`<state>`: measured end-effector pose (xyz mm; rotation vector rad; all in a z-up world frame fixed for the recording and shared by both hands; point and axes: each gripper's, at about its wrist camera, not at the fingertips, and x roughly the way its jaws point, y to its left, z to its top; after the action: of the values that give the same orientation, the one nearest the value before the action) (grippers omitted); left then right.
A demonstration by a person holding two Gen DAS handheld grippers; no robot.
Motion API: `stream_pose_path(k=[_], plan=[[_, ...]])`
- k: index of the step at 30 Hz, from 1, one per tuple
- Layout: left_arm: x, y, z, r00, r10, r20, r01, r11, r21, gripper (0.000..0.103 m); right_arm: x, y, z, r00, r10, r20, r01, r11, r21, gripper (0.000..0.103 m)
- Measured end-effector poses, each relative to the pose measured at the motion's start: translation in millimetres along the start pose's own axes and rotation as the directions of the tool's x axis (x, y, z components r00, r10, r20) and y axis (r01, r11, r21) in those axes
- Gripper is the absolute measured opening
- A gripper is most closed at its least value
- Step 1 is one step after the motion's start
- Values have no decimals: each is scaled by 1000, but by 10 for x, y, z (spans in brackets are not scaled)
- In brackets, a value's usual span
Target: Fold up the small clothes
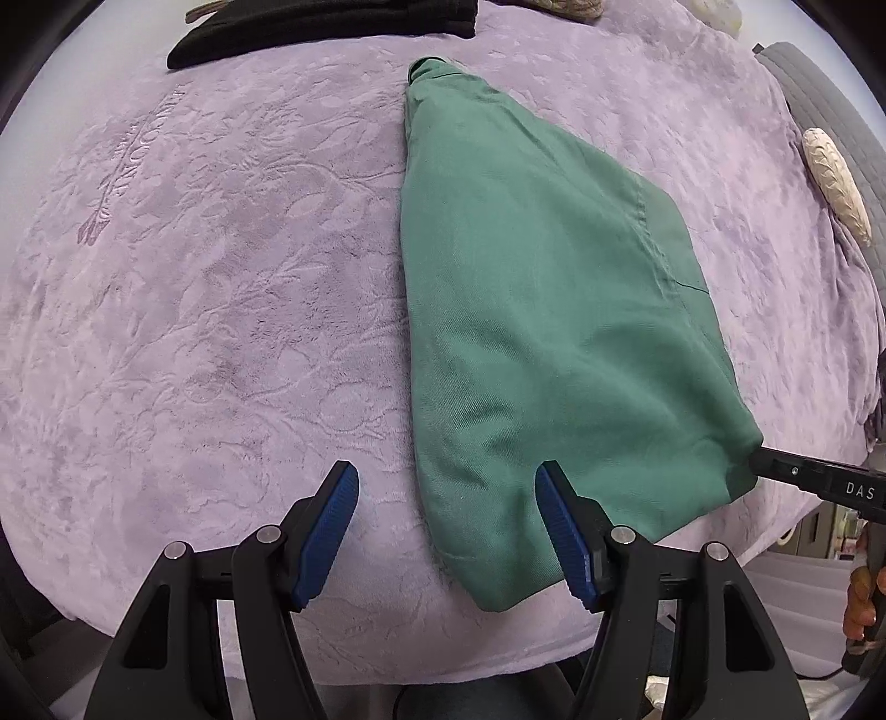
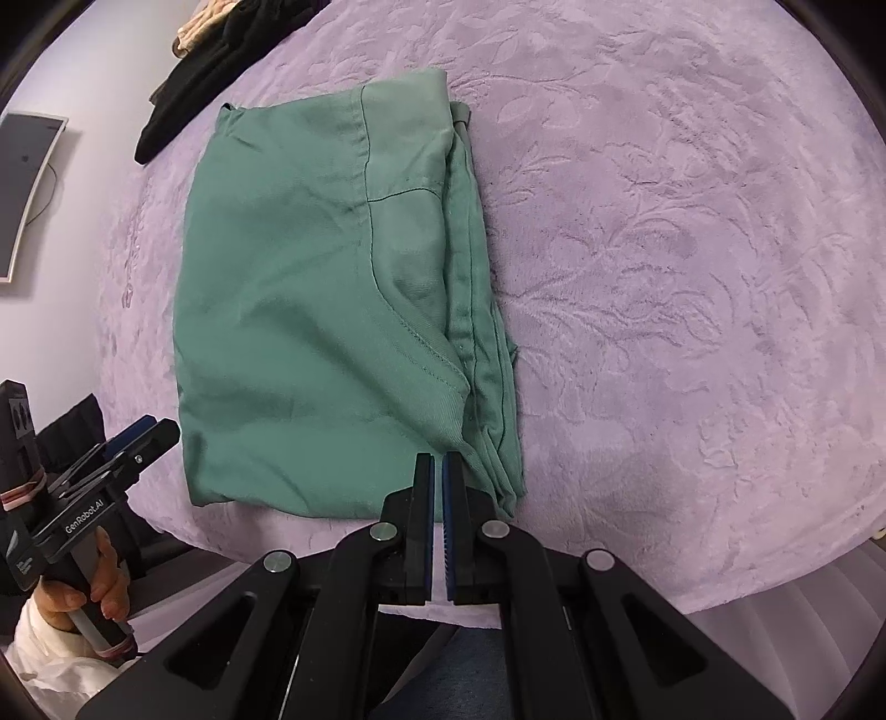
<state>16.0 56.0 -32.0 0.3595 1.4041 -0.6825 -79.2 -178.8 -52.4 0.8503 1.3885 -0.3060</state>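
Presently, garment: folded green cotton garment (image 2: pixel 321 310) lies flat on the lilac embossed plush bed cover (image 2: pixel 692 277), its long axis running away from the person.
Right claw (image 2: pixel 437 465): clenched; whether it pinches the near right corner, where the layered edges stack, or only touches it, I cannot tell.
Left claw (image 1: pixel 446 487): released, blue pads (image 1: pixel 559 531) wide, nothing between them, over the near left edge.
Nearer hand: the right, apparently.
Beyond: black clothes (image 1: pixel 310 27), well apart.
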Motion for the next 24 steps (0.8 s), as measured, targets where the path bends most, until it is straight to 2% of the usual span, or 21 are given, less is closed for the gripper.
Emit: stream_pose_path(k=[4, 12, 19, 20, 22, 24], plan=[[-34, 38, 42, 1000, 26, -6, -26, 1000, -10, 68, -77, 24, 29, 1000, -2, 19, 2, 1000, 12, 3], [-200, -13, 148, 998, 59, 37, -58, 998, -31, 68, -329, 199, 185, 997, 14, 82, -13, 1000, -9, 3], [-331, -109, 246, 995, 85, 46, -84, 996, -17, 68, -392, 390, 263, 996, -7, 85, 9, 1000, -25, 3], [-346, -124, 256, 995, 88, 49, -87, 996, -14, 82, -401, 420, 266, 996, -16, 87, 18, 999, -26, 3], [-399, -161, 273, 993, 95, 68, -95, 995, -6, 97, -435, 472, 298, 995, -37, 92, 40, 999, -32, 3], [-457, -198, 294, 991, 102, 85, -103, 995, 6, 97, -477, 532, 297, 993, -55, 106, 60, 997, -40, 3]])
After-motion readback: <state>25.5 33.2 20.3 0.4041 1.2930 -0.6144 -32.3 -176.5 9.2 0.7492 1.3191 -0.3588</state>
